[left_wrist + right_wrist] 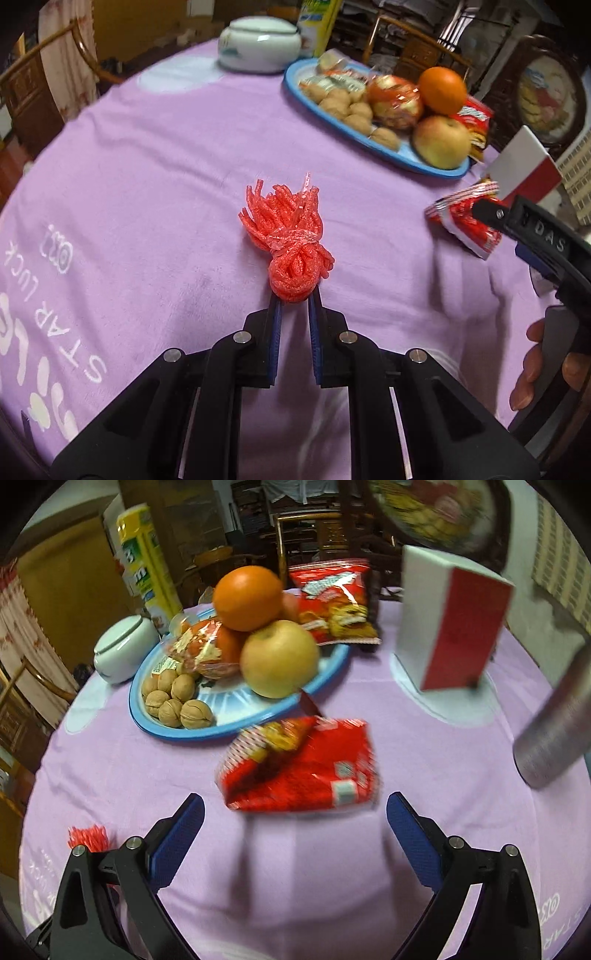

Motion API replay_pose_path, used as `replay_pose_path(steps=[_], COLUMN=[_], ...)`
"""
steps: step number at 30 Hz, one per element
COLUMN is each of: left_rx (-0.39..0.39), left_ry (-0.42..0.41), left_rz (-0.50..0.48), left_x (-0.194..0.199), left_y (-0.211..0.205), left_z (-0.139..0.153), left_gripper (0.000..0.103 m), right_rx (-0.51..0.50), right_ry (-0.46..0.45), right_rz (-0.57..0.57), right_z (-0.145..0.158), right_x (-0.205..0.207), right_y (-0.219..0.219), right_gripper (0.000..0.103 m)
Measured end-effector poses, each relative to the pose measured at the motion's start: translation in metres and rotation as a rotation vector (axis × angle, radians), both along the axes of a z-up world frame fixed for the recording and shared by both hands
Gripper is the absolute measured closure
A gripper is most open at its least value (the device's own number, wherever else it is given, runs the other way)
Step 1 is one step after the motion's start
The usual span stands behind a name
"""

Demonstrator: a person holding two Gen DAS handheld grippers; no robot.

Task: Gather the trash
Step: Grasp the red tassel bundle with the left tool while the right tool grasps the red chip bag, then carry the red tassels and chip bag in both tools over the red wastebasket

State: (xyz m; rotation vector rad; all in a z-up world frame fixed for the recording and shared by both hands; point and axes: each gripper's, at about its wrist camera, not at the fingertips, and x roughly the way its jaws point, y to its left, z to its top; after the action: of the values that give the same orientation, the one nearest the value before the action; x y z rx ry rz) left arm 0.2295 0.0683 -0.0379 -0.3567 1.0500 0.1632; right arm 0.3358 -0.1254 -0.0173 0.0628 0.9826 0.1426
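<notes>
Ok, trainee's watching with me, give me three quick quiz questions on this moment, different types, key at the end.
1. True or false: the left gripper is shut on the red net bundle.
2. Multiple choice: the red snack wrapper by the right gripper is A) clamped between closed pads, B) on the purple tablecloth ahead of open jaws, C) on the blue plate.
3. Short answer: which fruit sits topmost in the pile on the blue plate?

Key:
1. True.
2. B.
3. The orange, above the apple.
</notes>
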Motion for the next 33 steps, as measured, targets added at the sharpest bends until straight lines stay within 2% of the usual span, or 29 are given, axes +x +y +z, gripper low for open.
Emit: replay_pose_path(steps=[3, 5, 7, 9, 11, 16, 19, 23, 27, 33], left_rx=[0.0, -0.02, -0.009, -0.01, -0.015, -0.034, -0.032, -0.022, -0.017, -0.001], left_ry=[0.004, 0.011, 0.006, 0.003, 0.0, 0.0, -0.005, -0.02, -0.046, -0.104], left_rz=[0.008, 0.006, 0.001, -0.002, -0.009, -0.03, -0.052, -0.103, -0.154, -0.267], left_x=[0.0, 0.0, -0.001, -0.001, -0.002, -0.003, -0.006, -0.013, -0.021, -0.046], left_y=[0.004, 0.006, 0.005, 0.006, 0.006, 0.002, -0.005, -0.018, -0.035, -0.073], left_z=[-0.003, -0.004, -0.003, -0.002, -0.001, 0.0, 0.003, 0.009, 0.018, 0.036], left_gripper=[0.088, 0.088, 0.088, 0.088, 0.088, 0.088, 0.088, 0.088, 0.088, 0.088], right_rx=[-0.061, -0.088, -0.054, -0.026, 0.006, 0.071, 0.096, 0.071, 0.022, 0.043], right_ry=[0.001, -0.004, -0.005, 0.006, 0.034, 0.004, 0.007, -0.023, -0.08, -0.119], right_rz=[-0.009, -0.046, -0.08, -0.1, -0.101, -0.131, -0.132, -0.136, -0.186, -0.236], right_z=[-0.005, -0.01, -0.013, -0.016, -0.02, -0.007, 0.003, 0.018, 0.034, 0.046], right_x=[0.01, 0.017, 0.022, 0.023, 0.022, -0.007, -0.033, -0.078, -0.138, -0.229], right_y=[0.017, 0.021, 0.018, 0.016, 0.014, -0.001, -0.02, -0.051, -0.095, -0.135], right_gripper=[0.007, 0.016, 0.019, 0.037, 0.068, 0.083, 0.084, 0.085, 0.085, 0.085])
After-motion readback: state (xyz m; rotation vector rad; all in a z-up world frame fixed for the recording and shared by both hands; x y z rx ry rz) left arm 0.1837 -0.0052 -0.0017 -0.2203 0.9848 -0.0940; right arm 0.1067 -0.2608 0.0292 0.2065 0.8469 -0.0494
